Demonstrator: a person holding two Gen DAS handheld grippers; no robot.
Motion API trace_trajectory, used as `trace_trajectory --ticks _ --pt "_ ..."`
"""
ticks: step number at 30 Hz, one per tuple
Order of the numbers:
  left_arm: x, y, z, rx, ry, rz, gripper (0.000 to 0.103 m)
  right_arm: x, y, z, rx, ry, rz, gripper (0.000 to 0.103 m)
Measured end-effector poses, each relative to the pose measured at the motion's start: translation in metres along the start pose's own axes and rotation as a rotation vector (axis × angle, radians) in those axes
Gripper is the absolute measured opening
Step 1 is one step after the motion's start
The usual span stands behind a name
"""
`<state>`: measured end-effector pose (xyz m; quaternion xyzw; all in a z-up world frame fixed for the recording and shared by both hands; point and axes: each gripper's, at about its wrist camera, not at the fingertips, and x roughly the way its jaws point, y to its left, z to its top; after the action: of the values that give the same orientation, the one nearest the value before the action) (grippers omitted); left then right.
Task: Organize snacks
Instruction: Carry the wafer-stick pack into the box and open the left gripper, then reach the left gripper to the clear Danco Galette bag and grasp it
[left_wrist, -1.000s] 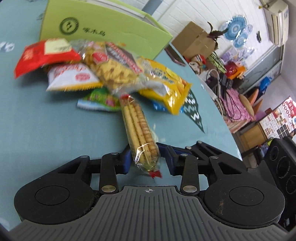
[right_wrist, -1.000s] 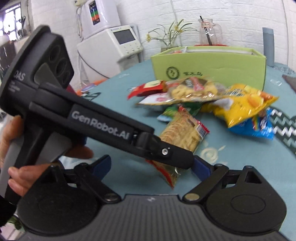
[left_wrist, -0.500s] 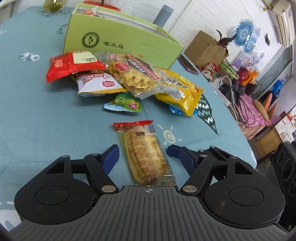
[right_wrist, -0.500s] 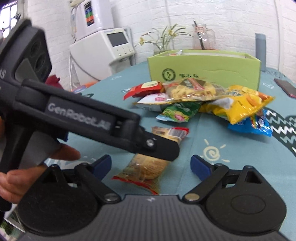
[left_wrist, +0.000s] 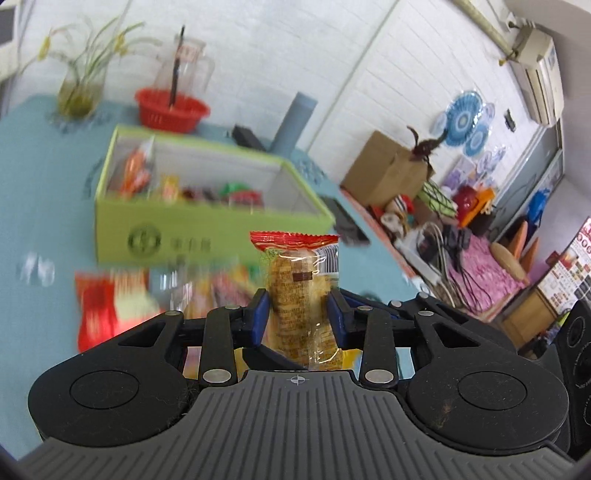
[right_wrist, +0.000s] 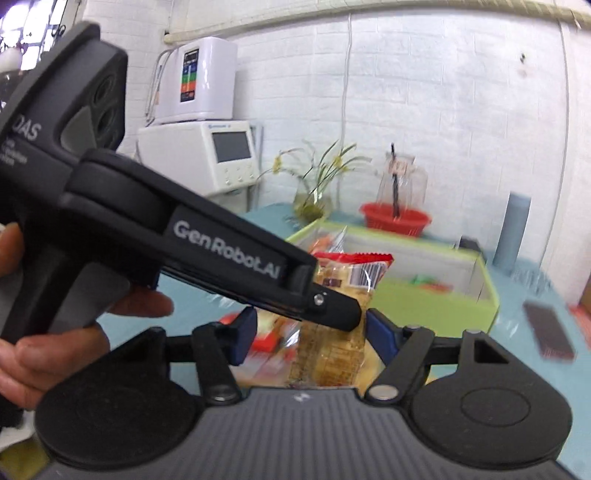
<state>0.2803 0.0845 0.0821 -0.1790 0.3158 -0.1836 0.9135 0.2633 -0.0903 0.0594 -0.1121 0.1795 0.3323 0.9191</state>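
The left gripper has its blue-padded fingers pressed in from both sides on a biscuit packet, holding it upright. The person's left hand wraps its handle. The right gripper sits just behind with its fingers spread apart, gripping nothing.

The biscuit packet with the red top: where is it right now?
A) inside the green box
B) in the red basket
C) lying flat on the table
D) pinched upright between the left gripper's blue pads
D: the biscuit packet stands upright, clamped in the left gripper, short of the green box.
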Motion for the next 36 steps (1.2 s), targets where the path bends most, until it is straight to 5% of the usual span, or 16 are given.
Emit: trace_trajectory --ticks 5,10,13,15,21,31,36 --pt "0.055 0.015 0.081 0.020 -0.022 0.035 0.012 0.070 -0.055 0.053 0.001 0.020 0.007 0.075" --pt "0.116 0.046 0.121 -0.001 0.035 0.079 0.012 0.142 -0.096 0.065 0.066 0.105 0.048 0.079" --pt "0.131 0.060 0.126 -0.004 0.029 0.123 0.038 0.157 -0.106 0.060 0.071 0.109 0.038 0.092" --pt "0.126 0.062 0.121 0.026 -0.007 0.158 0.053 0.152 -0.106 0.055 0.065 0.093 0.020 0.092" --pt "0.099 0.051 0.096 0.054 -0.028 0.148 0.061 0.108 -0.099 0.035 0.038 0.079 -0.017 0.092" --pt "0.080 0.010 0.015 0.077 0.077 0.046 0.064 0.023 -0.078 -0.041 0.110 0.157 -0.046 0.092" --pt "0.085 -0.001 -0.012 0.077 0.106 0.111 0.058 0.015 -0.063 -0.054 0.131 0.147 -0.044 0.092"
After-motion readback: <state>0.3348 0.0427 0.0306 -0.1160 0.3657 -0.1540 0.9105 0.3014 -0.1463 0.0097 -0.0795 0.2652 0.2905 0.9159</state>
